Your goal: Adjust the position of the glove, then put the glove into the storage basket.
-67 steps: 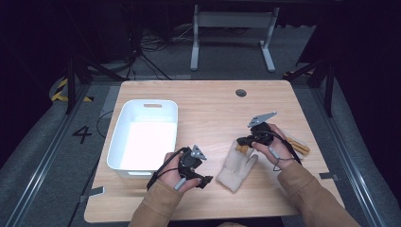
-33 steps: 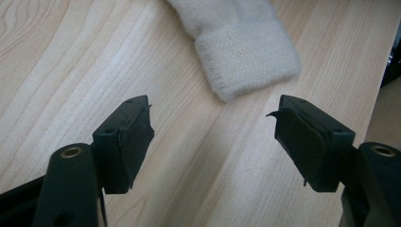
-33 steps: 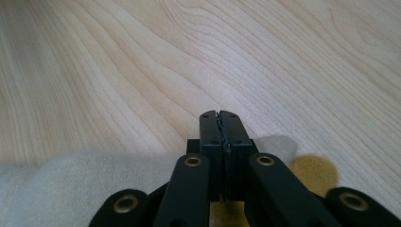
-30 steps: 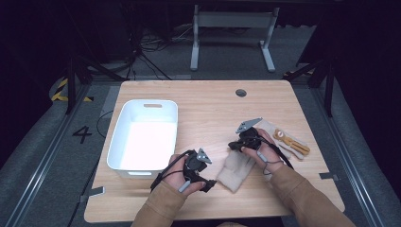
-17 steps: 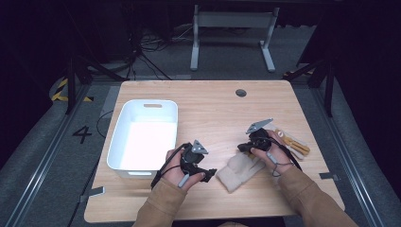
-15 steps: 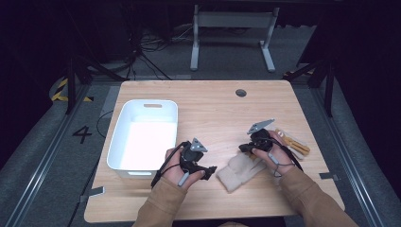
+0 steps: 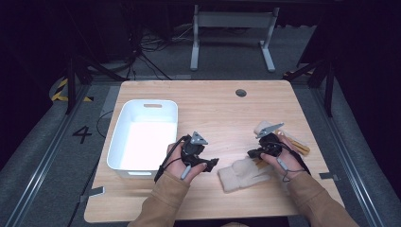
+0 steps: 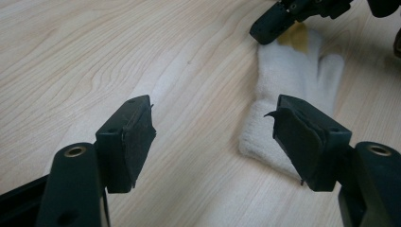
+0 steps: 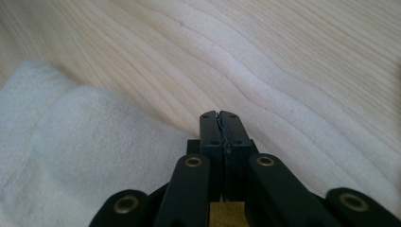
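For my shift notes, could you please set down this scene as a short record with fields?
table: light wood tabletop
tub: white tub, at the table's left, nothing seen inside
glove: pale knitted glove, flat on the table between the grippers
left gripper: left gripper, jaws open, cuff of the glove beside its one jaw
right gripper: right gripper, jaws shut, nothing seen between them, at the glove's finger end

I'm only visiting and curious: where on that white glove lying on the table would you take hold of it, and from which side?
Probably the cuff end of the glove. It lies flat, and its thick, rounded cuff edge points toward the open left gripper. Coming in low from that side would let one jaw slide under the edge. The shut right gripper is at the finger end.
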Motion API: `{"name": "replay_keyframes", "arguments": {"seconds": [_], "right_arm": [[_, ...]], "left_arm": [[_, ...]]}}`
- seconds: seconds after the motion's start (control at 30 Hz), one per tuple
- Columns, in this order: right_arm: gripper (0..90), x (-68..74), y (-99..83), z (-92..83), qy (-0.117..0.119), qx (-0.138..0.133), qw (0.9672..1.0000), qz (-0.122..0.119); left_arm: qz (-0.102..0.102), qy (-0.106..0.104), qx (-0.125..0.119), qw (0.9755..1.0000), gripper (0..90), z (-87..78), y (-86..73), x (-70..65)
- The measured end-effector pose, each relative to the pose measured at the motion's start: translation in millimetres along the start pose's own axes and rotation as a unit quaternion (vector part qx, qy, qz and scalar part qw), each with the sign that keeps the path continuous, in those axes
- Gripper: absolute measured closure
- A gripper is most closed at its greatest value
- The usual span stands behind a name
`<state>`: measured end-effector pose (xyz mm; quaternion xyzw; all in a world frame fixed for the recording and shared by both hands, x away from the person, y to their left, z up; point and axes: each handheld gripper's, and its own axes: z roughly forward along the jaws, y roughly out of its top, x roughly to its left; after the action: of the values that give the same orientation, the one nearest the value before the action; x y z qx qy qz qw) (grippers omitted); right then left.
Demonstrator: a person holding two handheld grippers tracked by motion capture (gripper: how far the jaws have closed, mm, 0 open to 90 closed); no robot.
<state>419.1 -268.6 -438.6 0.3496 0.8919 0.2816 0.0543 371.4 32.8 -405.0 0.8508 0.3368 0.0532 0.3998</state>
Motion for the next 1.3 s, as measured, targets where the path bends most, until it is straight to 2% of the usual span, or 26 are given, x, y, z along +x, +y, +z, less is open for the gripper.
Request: {"name": "replay_keyframes", "arguments": {"seconds": [0.2, 0.53, 0.67, 0.9, 0.97, 1.1, 1.17, 1.2, 1.3], "right_arm": [[90.0, -0.6, -8.6, -6.9, 0.0, 0.009, 0.9998, 0.018], [89.8, 0.0, -16.3, -13.2, 0.01, 0.017, 0.9993, 0.032], [89.4, -0.7, -16.7, -16.5, 0.008, 0.009, 0.9993, 0.035], [83.1, -3.6, -19.3, -27.0, -0.002, -0.033, 0.9987, 0.038], [79.4, -6.6, -19.9, -32.8, -0.004, -0.055, 0.9973, 0.049], [75.1, -10.0, -20.5, -38.0, -0.014, -0.076, 0.9955, 0.055], [71.9, -12.6, -21.2, -40.8, -0.021, -0.089, 0.994, 0.059], [66.4, -15.2, -21.6, -43.3, -0.034, -0.108, 0.9917, 0.06], [61.0, -20.3, -23.3, -46.6, -0.052, -0.13, 0.988, 0.066]], "left_arm": [[0.0, -0.003, -0.001, 1.0, 30.2, 4.2, 3.4, 1.6], [-0.006, -0.005, -0.012, 0.9999, 31.2, 6.5, 8.1, 3.2], [-0.007, -0.005, -0.016, 0.9998, 31.2, 4.7, 8.6, 4.4], [-0.008, -0.006, -0.02, 0.9997, 31.2, 4.9, 10.9, 3.4], [-0.006, -0.007, -0.021, 0.9997, 31.2, 5.8, 10.9, 2.2], [-0.009, -0.011, -0.024, 0.9996, 30.9, 5.2, 10.9, 2.3], [-0.011, -0.012, -0.027, 0.9995, 30.6, 4.9, 10.6, 2.7], [-0.009, -0.012, -0.024, 0.9996, 30.6, 4.8, 10.3, 3.3], [-0.009, -0.013, -0.023, 0.9996, 30.7, 4.5, 10.3, 3.0]]}}
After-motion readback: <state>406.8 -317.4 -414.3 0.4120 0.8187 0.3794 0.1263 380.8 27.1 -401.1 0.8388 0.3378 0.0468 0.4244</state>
